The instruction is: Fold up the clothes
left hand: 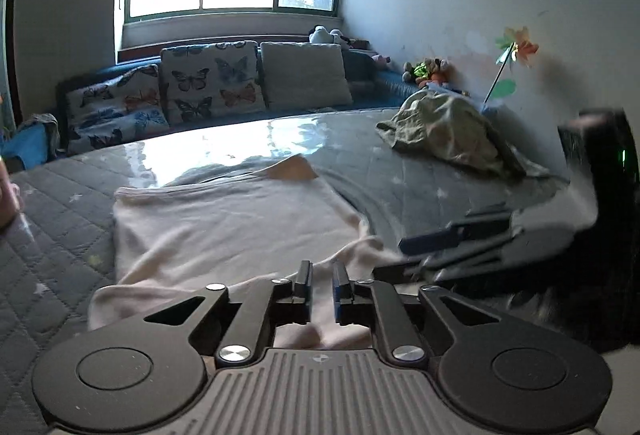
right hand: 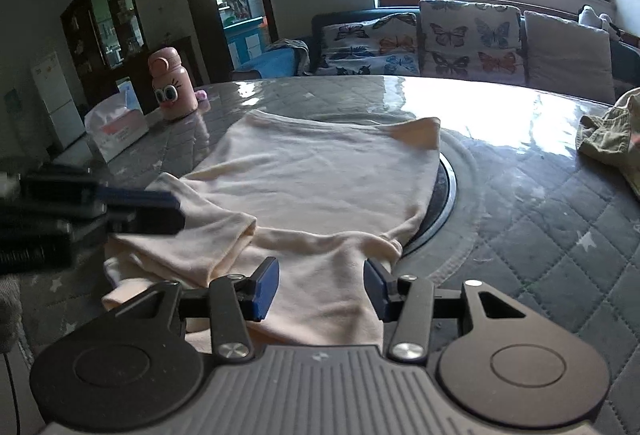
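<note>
A cream garment [left hand: 240, 223] lies spread on the round quilted table [left hand: 60, 235], one far corner turned up; it also shows in the right wrist view [right hand: 320, 179], with a sleeve folded over at its near left. My left gripper [left hand: 322, 283] has its jaws nearly closed over the garment's near edge, with a narrow gap and cloth between them. It appears from the side in the right wrist view [right hand: 152, 213]. My right gripper [right hand: 322, 285] is open over the garment's near edge. It shows blurred at the right of the left wrist view [left hand: 436, 255].
An olive garment [left hand: 448, 135] is heaped at the far right of the table. A pink bottle [right hand: 173, 85] and a tissue box [right hand: 116, 129] stand at the table's left edge. A sofa with butterfly cushions [left hand: 208, 83] lies beyond, under the window.
</note>
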The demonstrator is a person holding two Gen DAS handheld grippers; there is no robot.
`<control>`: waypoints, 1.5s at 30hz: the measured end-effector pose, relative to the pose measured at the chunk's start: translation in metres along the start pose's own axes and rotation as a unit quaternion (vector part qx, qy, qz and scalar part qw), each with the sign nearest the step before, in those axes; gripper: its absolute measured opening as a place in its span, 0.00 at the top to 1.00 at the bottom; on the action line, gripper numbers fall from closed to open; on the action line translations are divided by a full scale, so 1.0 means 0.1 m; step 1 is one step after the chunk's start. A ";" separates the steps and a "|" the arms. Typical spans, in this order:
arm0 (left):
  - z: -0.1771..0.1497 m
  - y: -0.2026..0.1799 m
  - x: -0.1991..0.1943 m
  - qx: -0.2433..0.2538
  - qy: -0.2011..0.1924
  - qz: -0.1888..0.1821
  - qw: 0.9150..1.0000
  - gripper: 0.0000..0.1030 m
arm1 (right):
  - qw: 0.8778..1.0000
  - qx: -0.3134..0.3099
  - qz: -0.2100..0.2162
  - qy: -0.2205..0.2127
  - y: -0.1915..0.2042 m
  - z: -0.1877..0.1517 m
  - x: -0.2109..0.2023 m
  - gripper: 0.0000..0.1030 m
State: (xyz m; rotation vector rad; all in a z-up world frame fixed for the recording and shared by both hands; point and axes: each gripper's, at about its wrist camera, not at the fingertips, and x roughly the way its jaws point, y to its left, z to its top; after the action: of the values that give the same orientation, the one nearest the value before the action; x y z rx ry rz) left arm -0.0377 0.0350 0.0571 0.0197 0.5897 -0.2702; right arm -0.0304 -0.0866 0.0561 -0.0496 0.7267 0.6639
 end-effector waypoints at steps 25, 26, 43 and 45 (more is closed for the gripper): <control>-0.75 0.96 -0.41 -0.055 0.045 0.138 0.988 0.27 | 0.997 -0.013 0.054 0.047 0.56 0.25 0.54 0.98; -0.75 0.96 -0.40 -0.054 0.045 0.138 0.988 0.27 | 0.998 -0.016 0.053 0.039 0.57 0.27 0.48 0.98; -0.79 0.89 -0.27 -0.021 0.056 0.172 0.983 0.28 | 0.995 -0.073 0.021 -0.069 0.52 0.69 -0.38 0.99; -0.79 0.90 -0.28 -0.023 0.055 0.173 0.983 0.28 | 0.993 -0.086 0.018 -0.075 0.55 0.75 -0.40 0.98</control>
State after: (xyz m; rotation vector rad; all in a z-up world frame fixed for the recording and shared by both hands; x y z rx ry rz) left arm -0.0801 0.1357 0.0013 0.0917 0.6909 0.0837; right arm -0.0392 -0.0442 0.1480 -0.1445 0.5257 0.7547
